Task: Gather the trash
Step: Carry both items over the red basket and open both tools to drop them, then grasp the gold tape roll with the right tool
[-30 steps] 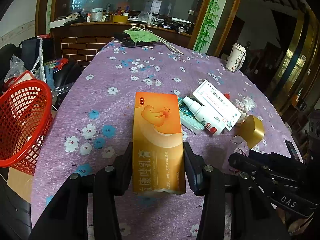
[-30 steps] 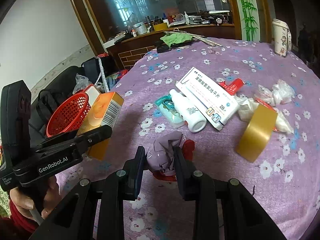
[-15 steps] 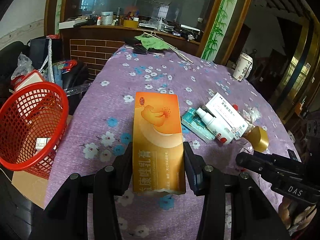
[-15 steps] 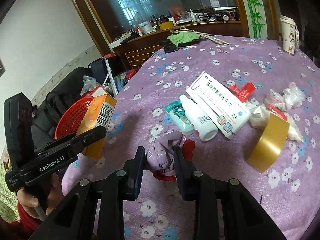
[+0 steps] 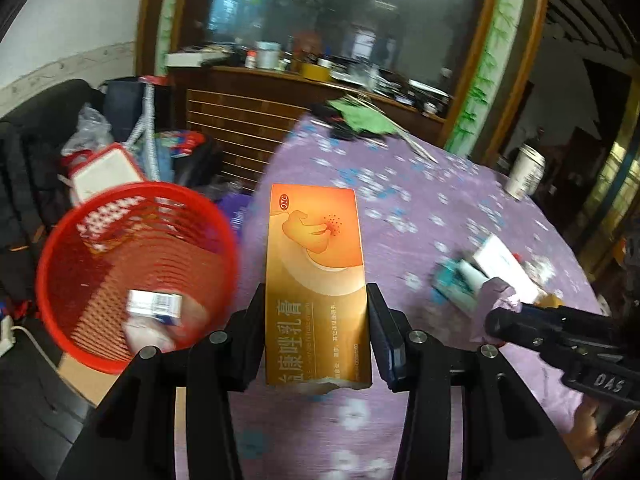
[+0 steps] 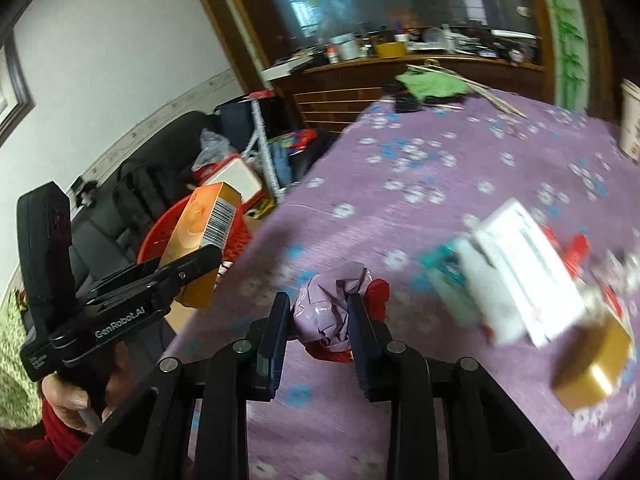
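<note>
White wall (image 6: 120,60) occupying upper left; cluttered wooden counter (image 5: 256,104) and large window (image 5: 320,12) spanning top centre; purple floral tabletop (image 5: 420,208) filling lower right; dark sofa (image 6: 160,152) sitting left.

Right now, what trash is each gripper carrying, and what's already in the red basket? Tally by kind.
Orange cartons held: 1, the orange box in the left gripper
Crumpled wrappers held: 1, the purple wrapper in the right gripper
Small boxes in the red basket: 1, the small box
Total: 3

The round red plastic mesh basket (image 5: 136,272) sits left of the purple flowered tablecloth (image 5: 420,216); a small white carton (image 5: 154,304) lies inside the basket.
</note>
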Tool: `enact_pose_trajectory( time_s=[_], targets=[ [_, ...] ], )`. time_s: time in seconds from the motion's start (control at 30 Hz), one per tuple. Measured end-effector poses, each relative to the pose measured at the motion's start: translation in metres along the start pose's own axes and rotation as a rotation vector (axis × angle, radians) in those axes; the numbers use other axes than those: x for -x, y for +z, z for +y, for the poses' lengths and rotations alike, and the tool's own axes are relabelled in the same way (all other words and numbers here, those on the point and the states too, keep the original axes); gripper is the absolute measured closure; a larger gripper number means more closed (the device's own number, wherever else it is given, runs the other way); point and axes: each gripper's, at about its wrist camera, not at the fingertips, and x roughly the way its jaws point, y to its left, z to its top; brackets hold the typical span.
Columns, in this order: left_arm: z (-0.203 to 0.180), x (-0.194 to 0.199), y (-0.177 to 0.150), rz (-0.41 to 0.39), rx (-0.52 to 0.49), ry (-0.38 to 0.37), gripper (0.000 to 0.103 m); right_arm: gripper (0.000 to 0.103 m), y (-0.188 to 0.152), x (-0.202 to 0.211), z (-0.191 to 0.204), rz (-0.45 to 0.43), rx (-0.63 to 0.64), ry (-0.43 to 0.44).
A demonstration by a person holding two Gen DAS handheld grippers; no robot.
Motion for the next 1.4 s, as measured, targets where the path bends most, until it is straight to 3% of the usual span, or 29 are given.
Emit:
enact_pose_trajectory(
  time_s=[0.37, 0.63, 0.77, 1.07, 1.4],
  targets=[
    [0.102, 0.001, 0.011, -0.006, 0.115, 0.164, 0.058, 0.072, 0.056, -0.072, 0.080, 0.070, 0.090, 0.158],
    [0.139, -0.009, 0.012, 0.013, 0.154, 0.215, 0.057, 0.070, 0.087, -0.136, 0.119, 0.110, 0.079, 0.233],
    [0.150, -0.014, 0.013, 0.025, 0.192, 0.219, 0.042, 0.050, 0.097, -0.156, 0.122, 0.104, 0.038, 0.247],
    [0.136, -0.003, 0.011, 0.008, 0.198, 0.176, 0.042, 0.050, 0.092, -0.122, 0.104, 0.053, 0.041, 0.251],
    [0.072, -0.003, 0.007, 0.020, 0.109, 0.101, 0.039, 0.050, 0.039, -0.056, 0.049, 0.022, 0.012, 0.159]
  ],
)
